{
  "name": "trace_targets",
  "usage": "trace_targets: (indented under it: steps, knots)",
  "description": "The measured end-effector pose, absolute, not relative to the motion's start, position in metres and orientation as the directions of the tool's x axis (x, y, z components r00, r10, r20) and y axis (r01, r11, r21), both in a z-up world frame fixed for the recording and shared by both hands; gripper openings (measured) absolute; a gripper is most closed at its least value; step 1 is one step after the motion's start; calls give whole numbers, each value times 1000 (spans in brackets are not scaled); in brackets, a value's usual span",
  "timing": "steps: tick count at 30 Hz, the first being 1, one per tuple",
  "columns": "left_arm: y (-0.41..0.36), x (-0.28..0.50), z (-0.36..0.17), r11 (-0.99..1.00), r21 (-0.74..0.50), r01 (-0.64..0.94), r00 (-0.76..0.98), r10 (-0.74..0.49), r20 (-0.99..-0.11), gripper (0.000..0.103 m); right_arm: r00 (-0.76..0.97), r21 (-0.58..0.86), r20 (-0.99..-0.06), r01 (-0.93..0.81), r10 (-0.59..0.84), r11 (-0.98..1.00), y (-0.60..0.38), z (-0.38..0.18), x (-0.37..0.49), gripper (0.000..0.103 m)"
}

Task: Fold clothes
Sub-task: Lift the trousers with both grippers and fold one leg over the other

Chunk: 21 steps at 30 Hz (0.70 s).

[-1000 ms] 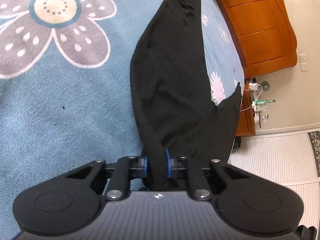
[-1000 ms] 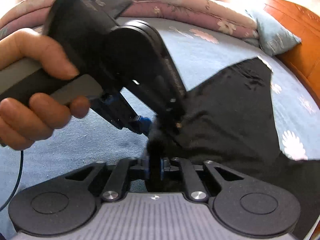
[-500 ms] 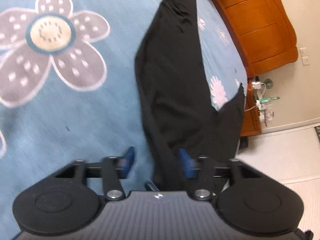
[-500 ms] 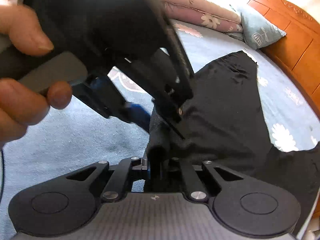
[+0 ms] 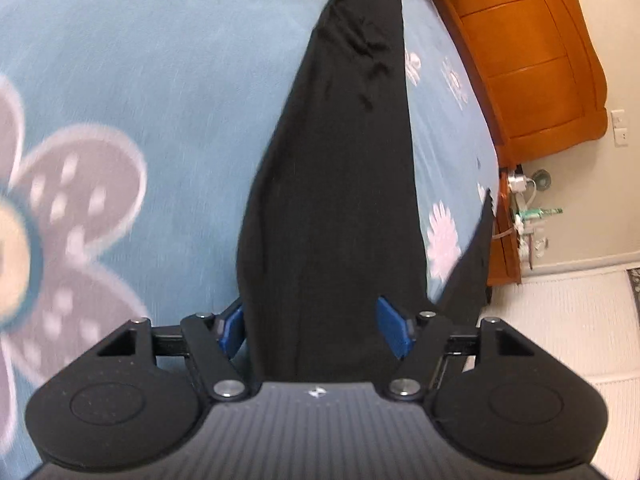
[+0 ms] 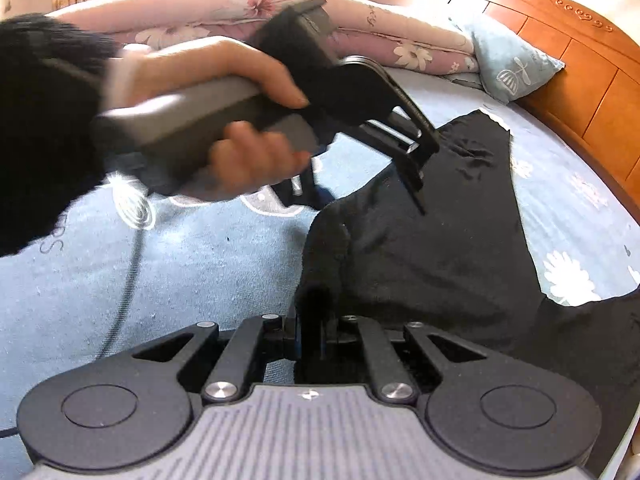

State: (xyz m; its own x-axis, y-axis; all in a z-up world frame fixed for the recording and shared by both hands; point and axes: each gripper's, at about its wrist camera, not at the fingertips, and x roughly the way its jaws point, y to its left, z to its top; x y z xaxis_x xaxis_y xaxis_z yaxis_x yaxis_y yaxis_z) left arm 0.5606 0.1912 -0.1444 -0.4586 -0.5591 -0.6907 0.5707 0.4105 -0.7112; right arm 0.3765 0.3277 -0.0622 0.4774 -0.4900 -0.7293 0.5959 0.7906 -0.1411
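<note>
A: Where the black garment (image 5: 332,184) is laid out, what is seen of it?

B: It is spread lengthwise on the blue flowered bedspread (image 5: 160,80) of the bed, one narrow end reaching toward the wooden headboard (image 6: 580,80), with a second flap draped over the bed's edge at the right.

A: And how is it held?

B: A bunched fold at its near end is pinched by the right hand-held gripper (image 6: 311,336), whose fingers are pressed together on the cloth. The left hand-held gripper (image 5: 316,330) is spread wide, its blue pads (image 5: 394,330) set either side of the garment; whether the cloth is touched by them cannot be told.

A: Is the left one seen from the other side?

B: Yes, in the right wrist view it is gripped by a hand (image 6: 240,120) with a dark sleeve (image 6: 36,128), and its tips are poised above the garment's upper part; that part is blurred.

A: What is noted beyond the bed?

B: A pink floral quilt (image 6: 360,20) and a blue pillow (image 6: 508,60) are placed at the head, and a wooden cabinet (image 5: 532,60) stands beside the bed.
</note>
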Motion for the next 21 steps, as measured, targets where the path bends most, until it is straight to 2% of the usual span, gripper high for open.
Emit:
trace_targets:
  steps: [10,14,21]
  knots:
    - [154,569,-141,354,-681,641,-443,-554,-705,63,487,-115,-727,609,-484,784,326,-57,372,10]
    - [162,565,-140,312,-652,691,-418,-564,-712,52,490,-107,-723,617,-488,780,328,-55,368,10]
    - [171,573,-148,320,-709,628,-440,-606,-663,53,501,-91,-716,623,-486,777,330,-51,364,10]
